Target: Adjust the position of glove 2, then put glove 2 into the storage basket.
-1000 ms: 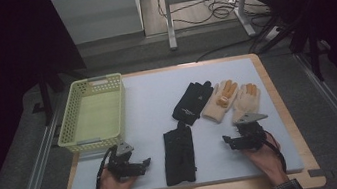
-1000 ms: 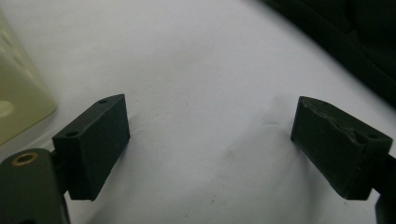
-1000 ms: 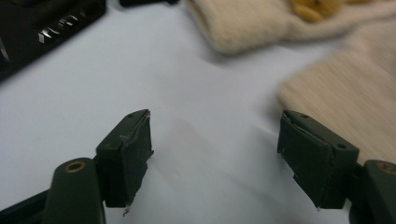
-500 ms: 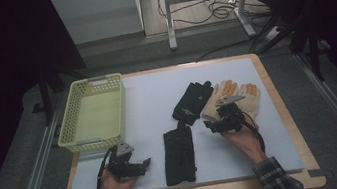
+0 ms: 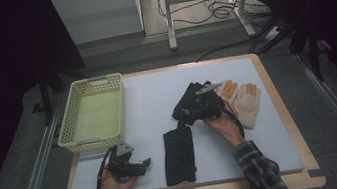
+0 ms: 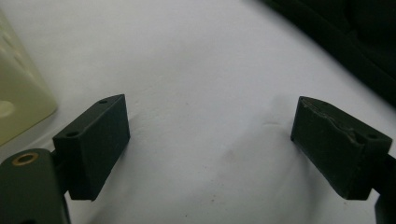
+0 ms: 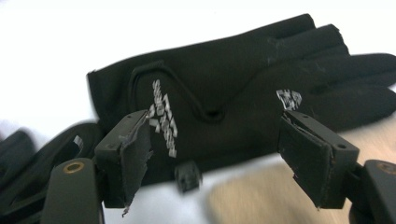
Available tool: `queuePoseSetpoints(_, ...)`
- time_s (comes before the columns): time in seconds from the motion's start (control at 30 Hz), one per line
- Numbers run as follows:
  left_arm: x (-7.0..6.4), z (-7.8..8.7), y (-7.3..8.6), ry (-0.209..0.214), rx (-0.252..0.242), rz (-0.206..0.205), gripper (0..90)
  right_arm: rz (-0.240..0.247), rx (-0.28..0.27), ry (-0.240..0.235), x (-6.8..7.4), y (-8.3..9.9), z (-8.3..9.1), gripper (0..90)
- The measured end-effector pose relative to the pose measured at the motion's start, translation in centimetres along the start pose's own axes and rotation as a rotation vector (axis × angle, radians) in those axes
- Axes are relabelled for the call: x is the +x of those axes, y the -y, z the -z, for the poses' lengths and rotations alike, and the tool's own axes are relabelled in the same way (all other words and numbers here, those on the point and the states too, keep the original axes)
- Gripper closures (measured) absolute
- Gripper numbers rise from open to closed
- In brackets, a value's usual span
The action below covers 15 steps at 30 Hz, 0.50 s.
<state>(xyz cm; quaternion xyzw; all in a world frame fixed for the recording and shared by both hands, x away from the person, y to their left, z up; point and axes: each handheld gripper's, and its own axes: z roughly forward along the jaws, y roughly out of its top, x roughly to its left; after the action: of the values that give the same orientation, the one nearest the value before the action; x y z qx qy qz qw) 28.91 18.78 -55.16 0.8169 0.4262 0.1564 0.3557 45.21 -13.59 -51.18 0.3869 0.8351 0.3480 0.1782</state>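
Observation:
A black glove (image 5: 186, 103) with white lettering lies near the middle of the white mat; in the right gripper view this black glove (image 7: 233, 88) spreads flat just beyond the jaws. My right gripper (image 5: 198, 108) hovers over its cuff end, open, nothing between its jaws; the same right gripper (image 7: 215, 161) frames the glove's cuff. A second black glove (image 5: 178, 148) lies lengthwise near the front. A pair of tan gloves (image 5: 241, 99) rests right of the black one. My left gripper (image 5: 142, 165) sits low at the front left, and this left gripper (image 6: 210, 144) stands open over bare mat.
A pale yellow basket (image 5: 75, 135) stands at the left of the mat, its wall (image 6: 18, 98) close to my left gripper. The wooden table edge (image 5: 278, 98) runs along the right. Cables and a metal frame lie on the floor beyond.
My right gripper moved from the front right of the mat forward and leftward, ending over the black glove. The left gripper stayed in place.

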Motion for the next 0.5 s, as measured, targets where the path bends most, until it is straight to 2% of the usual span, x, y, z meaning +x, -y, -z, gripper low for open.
queuePoseSetpoints(0.2,0.0,0.0,0.0,0.0,-0.001,0.0,11.9,-0.02,0.001,0.021,0.0,-1.2,-1.6,20.2)
queuePoseSetpoints(0.33,0.0,0.0,0.0,0.0,-0.001,0.0,11.9,-0.032,0.021,0.044,-0.3,-1.7,-2.7,16.8)
queuePoseSetpoints(0.4,0.0,0.0,0.0,0.0,-0.001,0.0,11.9,-0.059,0.031,0.061,-0.6,-2.1,-3.3,15.9)
queuePoseSetpoints(0.47,0.0,0.0,0.0,0.0,-0.004,0.004,11.9,-0.061,0.038,0.061,-0.7,-2.2,-3.4,16.0)
queuePoseSetpoints(0.5,0.0,0.0,0.0,-0.001,0.0,0.0,11.9,-0.058,0.059,0.06,-0.7,-2.4,-3.7,16.1)
